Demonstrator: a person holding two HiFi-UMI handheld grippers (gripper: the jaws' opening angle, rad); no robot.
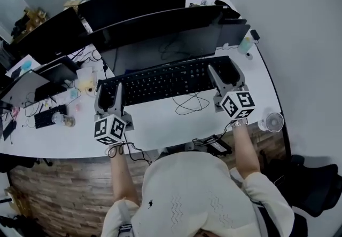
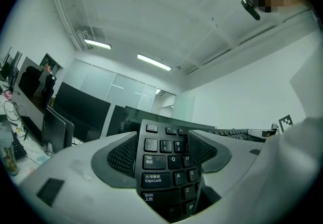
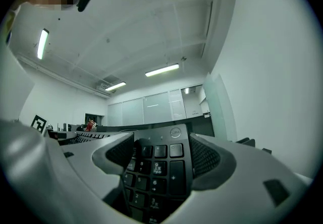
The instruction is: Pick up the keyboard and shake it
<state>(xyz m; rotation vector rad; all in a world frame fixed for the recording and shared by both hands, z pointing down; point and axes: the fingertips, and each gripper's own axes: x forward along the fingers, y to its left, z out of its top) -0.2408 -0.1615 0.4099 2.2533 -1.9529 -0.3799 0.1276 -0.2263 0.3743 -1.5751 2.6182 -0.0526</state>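
Observation:
A long black keyboard [image 1: 165,81] stretches across the white desk [image 1: 160,126] in front of the monitors. My left gripper [image 1: 109,94] is shut on its left end. In the left gripper view the Tab and Caps Lock keys of the keyboard [image 2: 156,167] sit between the padded jaws of the left gripper [image 2: 164,155]. My right gripper [image 1: 224,73] is shut on the right end. In the right gripper view the number pad of the keyboard [image 3: 159,170] fills the gap in the right gripper [image 3: 161,155]. Both gripper views look up at the ceiling. I cannot tell whether the keyboard touches the desk.
Two dark monitors [image 1: 160,25] stand just behind the keyboard. A thin cable [image 1: 189,103] loops on the desk in front of it. A small fan [image 1: 273,122] sits at the right edge. A laptop [image 1: 26,86] and clutter fill the left end.

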